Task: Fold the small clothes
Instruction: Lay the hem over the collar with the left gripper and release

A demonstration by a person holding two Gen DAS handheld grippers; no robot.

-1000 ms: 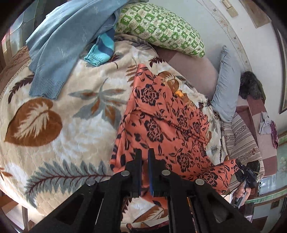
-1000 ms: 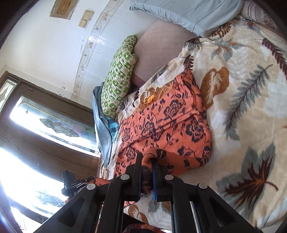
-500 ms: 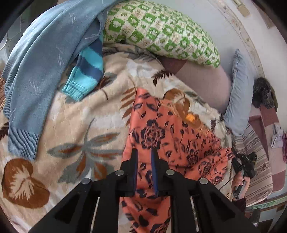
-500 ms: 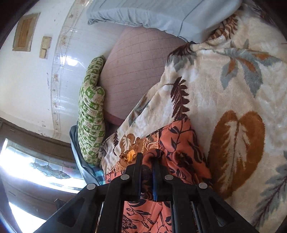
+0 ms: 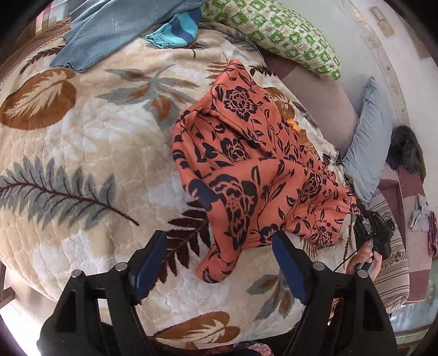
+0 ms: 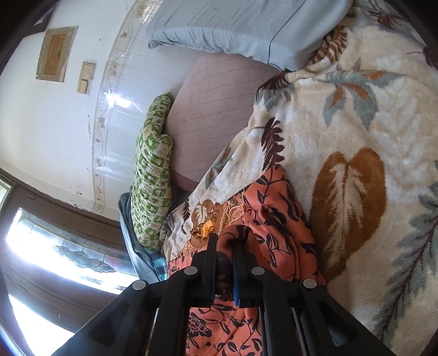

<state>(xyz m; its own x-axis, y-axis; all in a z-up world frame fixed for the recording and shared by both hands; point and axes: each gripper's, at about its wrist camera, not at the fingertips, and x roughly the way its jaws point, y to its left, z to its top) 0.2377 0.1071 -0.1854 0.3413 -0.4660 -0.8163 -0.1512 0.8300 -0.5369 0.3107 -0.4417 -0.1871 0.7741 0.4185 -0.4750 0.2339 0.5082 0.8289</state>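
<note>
An orange garment with a dark flower print [image 5: 246, 153] lies bunched and doubled over on the leaf-patterned blanket [image 5: 82, 142]. My left gripper [image 5: 219, 254] hovers just in front of its near edge, jaws opening wide. A loose flap of the garment lies between the blue pads [image 5: 149, 263], which do not touch it. My right gripper [image 6: 224, 242] is shut on a fold of the orange garment [image 6: 273, 219]. The left wrist view shows the right gripper [image 5: 372, 232] at the cloth's right corner, held by a hand [image 5: 361, 260].
A blue knit sweater [image 5: 115, 24] and a teal striped piece [image 5: 175, 32] lie at the blanket's far side. A green patterned pillow [image 5: 273, 30] and a grey-blue pillow [image 5: 369, 131] lean against the wall. The mauve mattress [image 6: 213, 109] shows beyond the blanket's edge.
My left gripper let go of the orange garment, opened wide and drew back. The cloth now lies folded over itself. My right gripper carried its pinched fold forward and lower, still shut.
</note>
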